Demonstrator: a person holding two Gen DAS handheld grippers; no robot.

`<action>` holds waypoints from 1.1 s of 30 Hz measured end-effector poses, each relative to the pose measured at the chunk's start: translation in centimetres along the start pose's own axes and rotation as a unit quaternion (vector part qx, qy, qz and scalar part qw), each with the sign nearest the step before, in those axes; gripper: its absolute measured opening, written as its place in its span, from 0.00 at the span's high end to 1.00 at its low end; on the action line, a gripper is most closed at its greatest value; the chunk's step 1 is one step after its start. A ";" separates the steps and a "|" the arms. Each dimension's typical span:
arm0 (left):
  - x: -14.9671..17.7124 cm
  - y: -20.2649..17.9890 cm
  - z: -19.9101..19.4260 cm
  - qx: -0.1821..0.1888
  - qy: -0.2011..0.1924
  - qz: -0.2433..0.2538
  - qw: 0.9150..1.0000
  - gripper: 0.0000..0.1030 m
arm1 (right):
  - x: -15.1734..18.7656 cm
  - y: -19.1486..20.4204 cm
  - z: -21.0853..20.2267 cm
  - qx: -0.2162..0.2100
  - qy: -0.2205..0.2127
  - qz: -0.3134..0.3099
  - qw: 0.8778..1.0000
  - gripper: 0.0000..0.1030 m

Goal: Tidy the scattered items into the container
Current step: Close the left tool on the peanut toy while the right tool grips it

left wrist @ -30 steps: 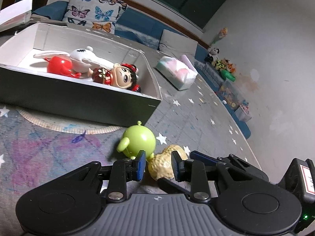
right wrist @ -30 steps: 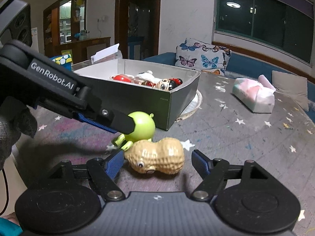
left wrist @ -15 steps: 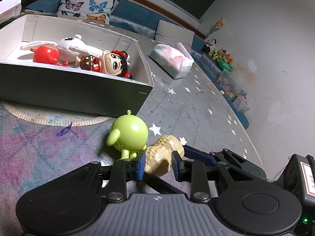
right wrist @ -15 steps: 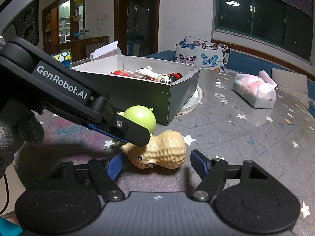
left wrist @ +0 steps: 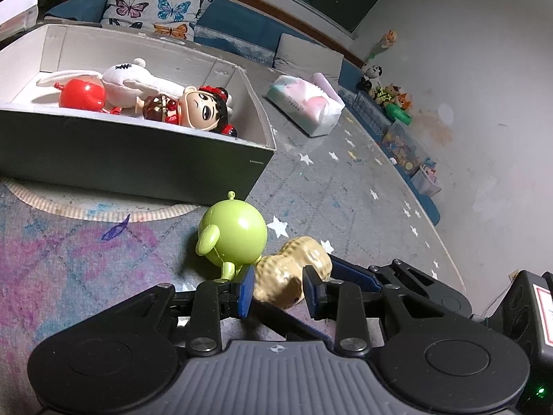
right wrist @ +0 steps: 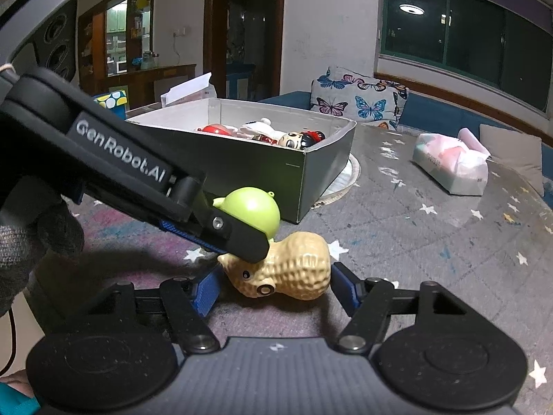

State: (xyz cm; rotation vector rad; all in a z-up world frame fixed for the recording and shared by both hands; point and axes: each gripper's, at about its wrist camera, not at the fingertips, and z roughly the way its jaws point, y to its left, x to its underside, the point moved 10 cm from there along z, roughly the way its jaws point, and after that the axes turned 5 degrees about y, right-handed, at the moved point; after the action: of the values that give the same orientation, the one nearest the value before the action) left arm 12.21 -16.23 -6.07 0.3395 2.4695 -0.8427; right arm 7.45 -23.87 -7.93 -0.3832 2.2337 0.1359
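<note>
A tan peanut toy (right wrist: 297, 271) lies on the grey starred mat, touching a green round toy (right wrist: 254, 209) just behind it. My right gripper (right wrist: 274, 290) straddles the peanut lengthwise. Its jaws are closing, and the blue pads (right wrist: 204, 292) stand close to the peanut's ends without a clear press. From the left, my left gripper (left wrist: 280, 292) reaches over the same peanut (left wrist: 292, 275). Its jaws are opening, one on each side of the peanut's head, and its tip (right wrist: 247, 247) rests over that head. The green toy (left wrist: 235, 237) sits just past its left finger. The grey box (left wrist: 138, 169) holds several toys.
A tissue pack (right wrist: 452, 164) lies on the mat to the right. A round white mat (left wrist: 86, 207) pokes out from under the box. A butterfly cushion (left wrist: 159, 3) and a blue sofa stand behind. A gloved hand (right wrist: 31, 242) holds the left gripper.
My left gripper has slid from beside the green toy onto the peanut's head, and its jaws have widened. The right jaws have narrowed around the peanut, which has shifted slightly right.
</note>
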 end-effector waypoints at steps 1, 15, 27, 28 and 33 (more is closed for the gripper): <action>0.0 0.0 0.0 0.000 0.000 0.001 1.000 0.66 | 0.0 0.0 0.0 -0.001 0.000 0.001 1.000 0.33; 0.3 0.6 0.7 0.013 0.021 -0.041 0.999 0.63 | 0.0 0.0 -0.3 0.005 -0.008 -0.013 1.000 0.33; -0.4 1.4 0.8 0.031 0.018 -0.070 0.997 0.63 | -0.4 -0.6 0.0 0.014 -0.008 -0.017 1.000 0.32; -0.5 1.4 0.8 0.032 0.015 -0.071 0.997 0.63 | -0.4 -0.6 0.0 0.014 -0.008 -0.018 1.000 0.32; -0.2 1.5 1.3 0.030 0.021 -0.074 0.997 0.63 | -0.4 -0.3 0.3 0.020 -0.004 -0.018 1.000 0.33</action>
State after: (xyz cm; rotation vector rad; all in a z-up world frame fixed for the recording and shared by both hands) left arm 13.43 -15.88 -7.58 0.1983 2.5378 -0.9804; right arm 8.00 -24.02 -7.85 -0.3998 2.2175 0.0728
